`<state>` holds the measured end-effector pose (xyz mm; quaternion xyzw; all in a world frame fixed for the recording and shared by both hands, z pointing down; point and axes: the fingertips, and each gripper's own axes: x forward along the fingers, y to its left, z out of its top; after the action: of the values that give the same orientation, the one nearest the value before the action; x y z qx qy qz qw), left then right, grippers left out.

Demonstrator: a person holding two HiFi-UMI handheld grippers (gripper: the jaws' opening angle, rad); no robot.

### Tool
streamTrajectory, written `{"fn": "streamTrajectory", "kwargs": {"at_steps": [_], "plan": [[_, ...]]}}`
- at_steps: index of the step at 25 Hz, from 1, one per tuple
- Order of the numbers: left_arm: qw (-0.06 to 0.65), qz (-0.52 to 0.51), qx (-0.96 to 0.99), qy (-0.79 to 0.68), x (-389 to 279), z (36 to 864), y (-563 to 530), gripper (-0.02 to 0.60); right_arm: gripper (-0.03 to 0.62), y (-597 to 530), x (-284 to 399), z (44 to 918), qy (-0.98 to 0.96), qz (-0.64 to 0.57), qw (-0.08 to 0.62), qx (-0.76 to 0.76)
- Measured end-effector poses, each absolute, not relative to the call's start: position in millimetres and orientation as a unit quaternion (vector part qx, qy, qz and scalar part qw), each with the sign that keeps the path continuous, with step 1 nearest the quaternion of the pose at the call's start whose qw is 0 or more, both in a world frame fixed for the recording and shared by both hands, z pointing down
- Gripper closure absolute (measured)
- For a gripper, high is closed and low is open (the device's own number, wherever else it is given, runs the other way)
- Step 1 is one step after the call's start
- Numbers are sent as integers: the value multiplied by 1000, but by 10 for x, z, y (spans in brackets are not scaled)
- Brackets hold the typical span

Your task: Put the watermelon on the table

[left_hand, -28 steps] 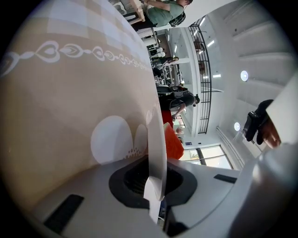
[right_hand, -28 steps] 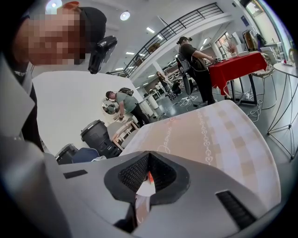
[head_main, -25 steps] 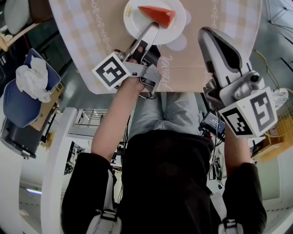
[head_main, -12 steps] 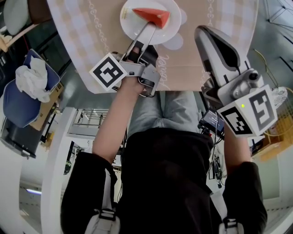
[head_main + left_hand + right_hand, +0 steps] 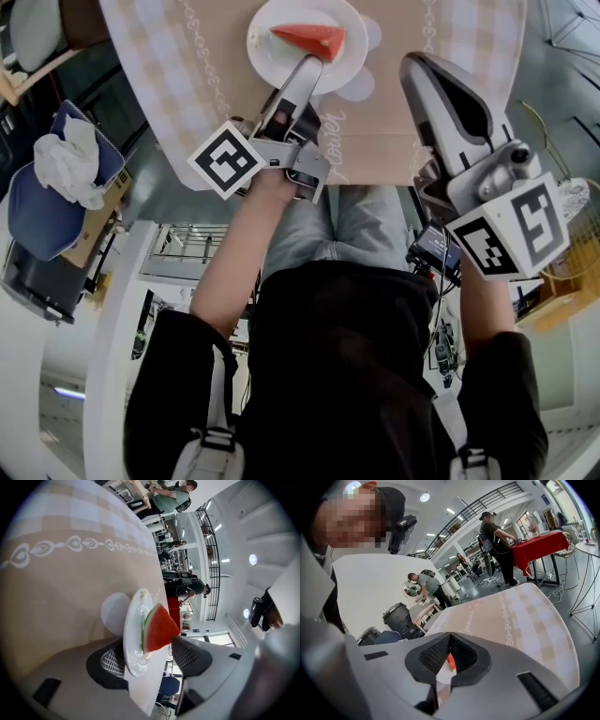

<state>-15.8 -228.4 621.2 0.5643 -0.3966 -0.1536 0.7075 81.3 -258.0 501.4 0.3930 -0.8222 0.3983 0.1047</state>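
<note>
A red watermelon wedge (image 5: 309, 39) lies on a white plate (image 5: 272, 52) that rests on the beige checked tablecloth (image 5: 187, 75). My left gripper (image 5: 307, 67) reaches to the plate's near rim. In the left gripper view its jaws are opening: the pads stand apart on either side of the plate (image 5: 133, 641) and the watermelon (image 5: 159, 627), and neither presses on the rim. My right gripper (image 5: 424, 67) hovers over the table's near edge to the right of the plate. Its pads meet in the right gripper view (image 5: 449, 656), with nothing held.
A blue chair (image 5: 42, 211) with a white cloth (image 5: 66, 159) stands left of the table. Beyond the table (image 5: 511, 616) are a black bin (image 5: 398, 618), a red-covered table (image 5: 539, 545) and several people (image 5: 497, 531).
The left gripper's jaws have parted from the plate's rim. The plate with the watermelon stays on the table. The right gripper has not moved.
</note>
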Motion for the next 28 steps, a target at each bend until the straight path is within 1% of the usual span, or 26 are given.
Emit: {"fn": "streamTrajectory", "kwargs": {"at_steps": [3, 15, 19, 23, 28], "plan": [[705, -148, 565, -402, -186, 6204, -2214, 299, 580, -2567, 806, 5003, -824, 396, 104, 392], [714, -140, 565, -389, -275, 6124, -2018, 299, 580, -2492, 698, 4891, -831, 384, 103, 388], [705, -124, 571, -402, -361, 6103, -1920, 299, 580, -2464, 702, 4829, -832, 378, 102, 394], [669, -86, 608, -420, -442, 5963, -1840, 299, 580, -2423, 717, 4758, -833, 370, 100, 399], [595, -74, 683, -418, -479, 5497, -1999, 312, 580, -2359, 693, 4627, -833, 361, 93, 408]]}}
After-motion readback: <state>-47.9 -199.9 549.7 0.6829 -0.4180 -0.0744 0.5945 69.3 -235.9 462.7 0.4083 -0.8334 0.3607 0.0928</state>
